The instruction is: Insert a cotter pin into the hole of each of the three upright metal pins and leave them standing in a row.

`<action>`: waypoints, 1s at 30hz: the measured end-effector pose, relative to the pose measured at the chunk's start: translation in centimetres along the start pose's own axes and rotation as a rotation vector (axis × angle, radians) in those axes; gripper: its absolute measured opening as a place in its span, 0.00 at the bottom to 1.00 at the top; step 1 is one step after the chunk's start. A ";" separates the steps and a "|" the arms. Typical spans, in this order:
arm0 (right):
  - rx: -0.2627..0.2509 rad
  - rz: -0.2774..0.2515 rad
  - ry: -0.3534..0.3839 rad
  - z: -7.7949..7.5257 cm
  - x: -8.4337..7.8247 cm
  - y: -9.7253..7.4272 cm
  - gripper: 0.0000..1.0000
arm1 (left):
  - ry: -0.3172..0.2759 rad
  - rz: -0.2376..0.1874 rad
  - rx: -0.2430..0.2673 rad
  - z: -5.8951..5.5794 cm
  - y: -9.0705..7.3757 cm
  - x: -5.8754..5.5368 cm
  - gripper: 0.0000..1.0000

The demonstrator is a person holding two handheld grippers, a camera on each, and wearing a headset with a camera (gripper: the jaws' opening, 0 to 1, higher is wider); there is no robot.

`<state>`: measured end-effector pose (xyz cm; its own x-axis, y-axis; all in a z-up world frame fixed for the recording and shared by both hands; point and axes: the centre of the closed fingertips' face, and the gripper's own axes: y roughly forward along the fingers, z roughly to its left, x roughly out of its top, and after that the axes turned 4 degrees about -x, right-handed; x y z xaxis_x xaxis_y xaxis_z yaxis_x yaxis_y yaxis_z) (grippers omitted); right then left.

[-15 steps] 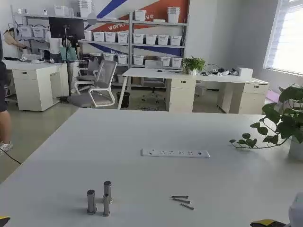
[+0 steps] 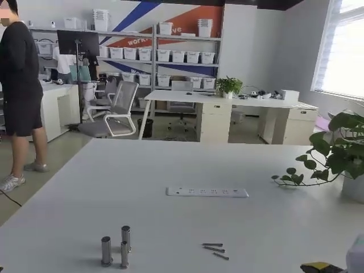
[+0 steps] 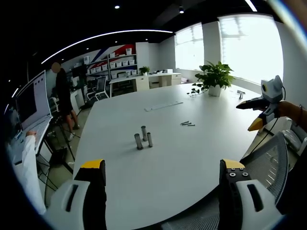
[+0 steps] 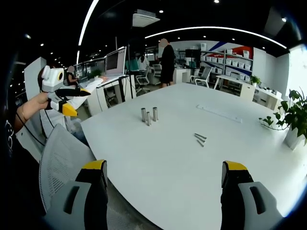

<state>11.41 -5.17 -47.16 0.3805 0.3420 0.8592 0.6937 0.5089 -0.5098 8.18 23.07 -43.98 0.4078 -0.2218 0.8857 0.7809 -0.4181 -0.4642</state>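
Observation:
Three short upright metal pins [image 2: 118, 250] stand bunched together near the front of the white table [image 2: 170, 165]; they also appear as pins [image 3: 143, 137] and pins [image 4: 149, 115]. Three thin cotter pins [image 2: 215, 249] lie loose on the table to their right, also seen as cotter pins [image 3: 187, 123] and cotter pins [image 4: 200, 139]. My left gripper [image 3: 163, 165] is open and held off the table's near edge, well short of the pins. My right gripper [image 4: 165, 166] is open too, off the table's edge, and its yellow tip [image 2: 317, 266] shows at the bottom right.
A white power strip [image 2: 207, 192] lies mid-table behind the parts. A potted plant [image 2: 335, 153] trails over the right edge. A grey mesh chair back [image 4: 62, 163] sits by the near edge. A person in black [image 2: 20, 85] stands on the floor at far left.
The head camera has shifted, and the person in black now stands fully in view at the left. The pins and cotter pins have not moved.

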 end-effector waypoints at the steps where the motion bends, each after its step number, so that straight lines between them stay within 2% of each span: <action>1: 0.000 0.000 0.002 0.0 0.0 0.0 0.99 | 0.000 -0.001 0.000 0.0 0.0 0.0 0.99; 15: 0.002 -0.001 -0.002 -0.2 0.1 0.0 0.99 | 0.003 -0.004 0.005 0.2 0.0 0.2 0.99; 30: -0.018 -0.003 -0.001 -0.5 0.1 -0.5 0.99 | 0.021 0.002 -0.030 -0.5 0.6 0.4 0.98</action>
<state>11.41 -5.77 -46.75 0.3773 0.3413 0.8609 0.7057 0.4961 -0.5059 8.58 22.24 -43.88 0.3993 -0.2406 0.8847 0.7654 -0.4437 -0.4662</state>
